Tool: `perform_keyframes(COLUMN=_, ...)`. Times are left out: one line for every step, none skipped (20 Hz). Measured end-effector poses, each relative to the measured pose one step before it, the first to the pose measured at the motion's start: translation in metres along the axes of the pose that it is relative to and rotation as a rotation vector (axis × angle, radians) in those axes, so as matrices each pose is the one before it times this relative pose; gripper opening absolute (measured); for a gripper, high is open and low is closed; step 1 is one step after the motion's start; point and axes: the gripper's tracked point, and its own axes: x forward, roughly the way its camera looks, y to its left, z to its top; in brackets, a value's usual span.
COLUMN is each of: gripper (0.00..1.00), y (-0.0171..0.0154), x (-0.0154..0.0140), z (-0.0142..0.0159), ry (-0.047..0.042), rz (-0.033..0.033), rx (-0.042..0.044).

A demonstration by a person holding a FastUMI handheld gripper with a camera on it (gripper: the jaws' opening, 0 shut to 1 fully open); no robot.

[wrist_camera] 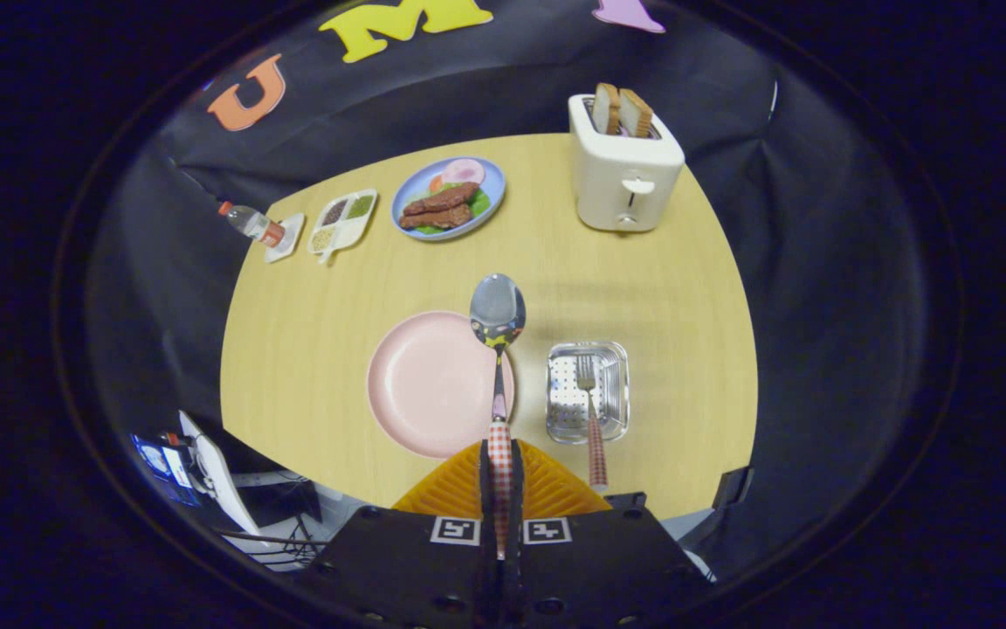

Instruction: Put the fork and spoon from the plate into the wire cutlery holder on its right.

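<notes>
My gripper is shut on the red-checked handle of the spoon. The spoon points straight ahead from the fingers, its shiny bowl raised over the far right rim of the pink plate. The plate's face is bare. To the right of the plate sits the metal cutlery holder. The fork lies in it, tines inside and its checked handle sticking out over the near rim.
A white toaster with two bread slices stands at the far right of the wooden table. At the back sit a blue plate of food, a divided seasoning tray and a small bottle.
</notes>
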Motion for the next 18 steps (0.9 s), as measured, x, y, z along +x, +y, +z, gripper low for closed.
perform_keyframes(gripper=0.03, y=-0.00693, x=-0.00034, z=-0.00674, ry=0.05510, rz=-0.00735, rx=0.00771)
perform_keyframes(gripper=0.03, y=-0.00457, x=0.00043, z=-0.00463, ry=0.04575, rz=-0.00418, rx=0.01146)
perform_keyframes(gripper=0.03, y=-0.00513, x=0.00058, z=-0.00294, ry=0.04013, rz=-0.00552, rx=0.01321)
perform_keyframes(gripper=0.03, y=-0.00377, x=0.00106, z=-0.00128, ry=0.02761, rz=-0.00756, rx=0.01673)
perform_keyframes(gripper=0.03, y=-0.00503, x=0.00043, z=0.00037, ry=0.02378, rz=-0.01377, rx=0.01150)
perform_keyframes(gripper=0.03, y=-0.00410, x=0.00208, z=-0.00007, ry=0.02375, rz=-0.01342, rx=0.00993)
perform_keyframes(gripper=0.03, y=-0.00355, x=0.00141, z=0.00012, ry=0.02297, rz=-0.00967, rx=0.01038)
perform_keyframes(gripper=0.03, y=-0.01135, x=-0.00198, z=-0.00509, ry=0.02743, rz=-0.00662, rx=0.00704)
perform_keyframes(gripper=0.03, y=-0.00122, x=0.00226, z=-0.00008, ry=0.02765, rz=-0.00050, rx=0.01083)
perform_keyframes(gripper=0.03, y=-0.00040, x=0.00310, z=-0.00086, ry=0.02958, rz=0.00080, rx=0.01383)
perform_keyframes(gripper=0.03, y=0.00007, x=0.00249, z=0.00139, ry=0.02641, rz=0.00156, rx=0.01637)
perform_keyframes(gripper=0.03, y=0.00005, x=0.00314, z=0.00103, ry=0.02439, rz=-0.00275, rx=0.01376)
perform_keyframes(gripper=0.03, y=-0.00178, x=0.00156, z=0.00195, ry=0.02167, rz=-0.00704, rx=0.00926)
perform_keyframes(gripper=0.03, y=-0.00049, x=0.00264, z=0.00241, ry=0.01723, rz=-0.00359, rx=0.00752)
perform_keyframes(gripper=0.03, y=-0.00052, x=0.00138, z=0.00339, ry=0.01560, rz=-0.00222, rx=0.00590)
perform_keyframes(gripper=0.03, y=-0.00082, x=0.00272, z=0.00248, ry=0.01563, rz=-0.00451, rx=0.00426)
perform_keyframes(gripper=0.03, y=-0.00049, x=0.00179, z=0.00345, ry=0.01371, rz=-0.00338, rx=0.00954)
perform_keyframes(gripper=0.03, y=-0.00028, x=0.00209, z=0.00198, ry=0.01517, rz=-0.00562, rx=0.00707)
